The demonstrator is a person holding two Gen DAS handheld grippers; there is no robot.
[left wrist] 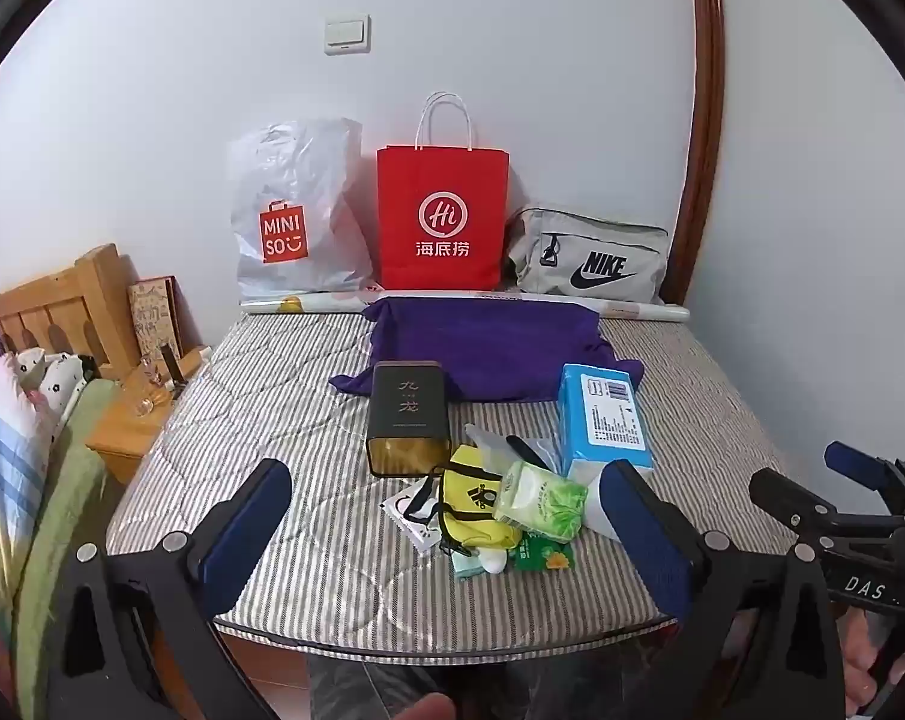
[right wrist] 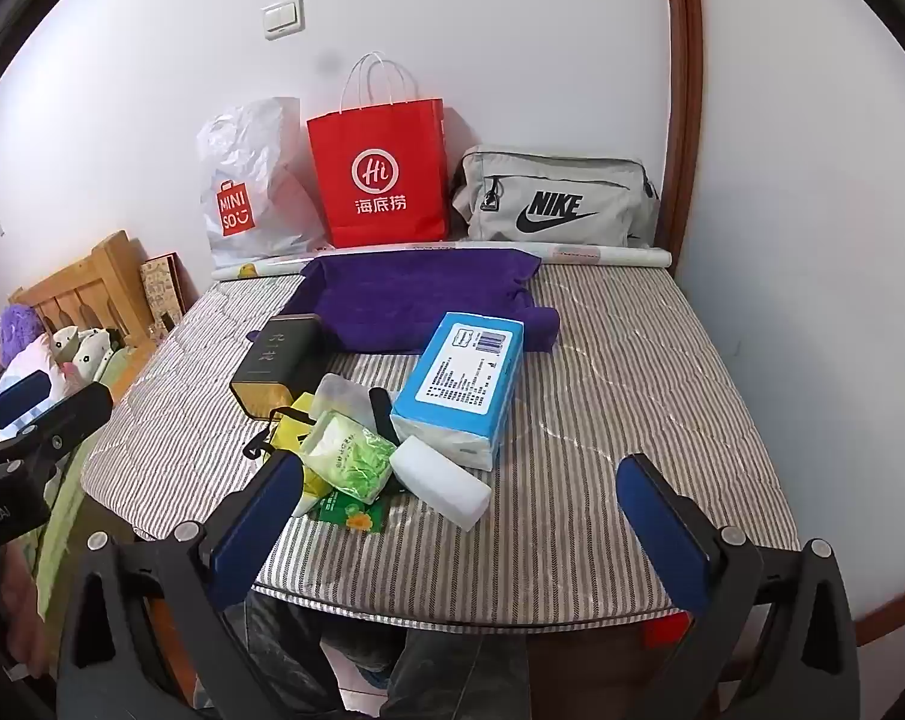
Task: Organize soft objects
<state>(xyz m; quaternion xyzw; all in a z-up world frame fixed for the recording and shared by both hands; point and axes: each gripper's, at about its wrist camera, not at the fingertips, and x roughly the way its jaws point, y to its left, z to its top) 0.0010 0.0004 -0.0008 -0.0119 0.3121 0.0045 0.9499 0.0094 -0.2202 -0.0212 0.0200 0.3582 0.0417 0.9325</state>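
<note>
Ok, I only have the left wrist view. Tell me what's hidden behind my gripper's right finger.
Observer: A white block lies there, just in front of the blue tissue pack.
Operator: Report the right gripper.
Observer: The right gripper is open and empty, above the striped mattress.
Operator: Say what's nearest its left finger.
Observer: The green packet, at the front of the pile.
</note>
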